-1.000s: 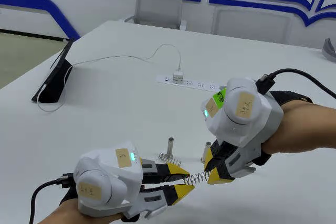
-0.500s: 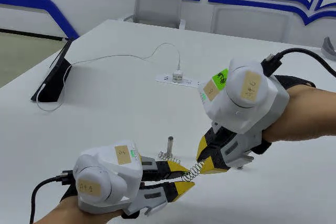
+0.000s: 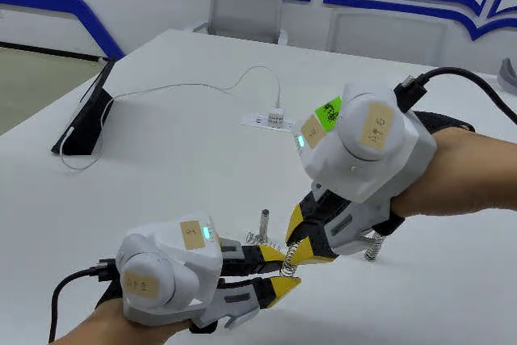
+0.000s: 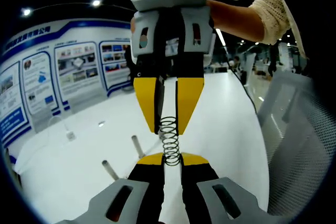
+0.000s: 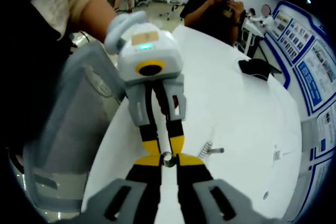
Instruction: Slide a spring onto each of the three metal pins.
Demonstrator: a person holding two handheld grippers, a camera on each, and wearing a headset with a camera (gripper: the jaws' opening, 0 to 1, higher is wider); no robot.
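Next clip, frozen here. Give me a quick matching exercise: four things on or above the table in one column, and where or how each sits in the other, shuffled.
Things:
1. spring
2. metal pin
3. power strip
4. black tablet

States:
A. lies flat mid-table with a white cable plugged in
B. gripped at its ends by the left gripper and the right gripper
C. propped up near the table's left edge
D. stands upright on the table, ungripped

Pairs: 1-B, 2-D, 3-A, 4-C
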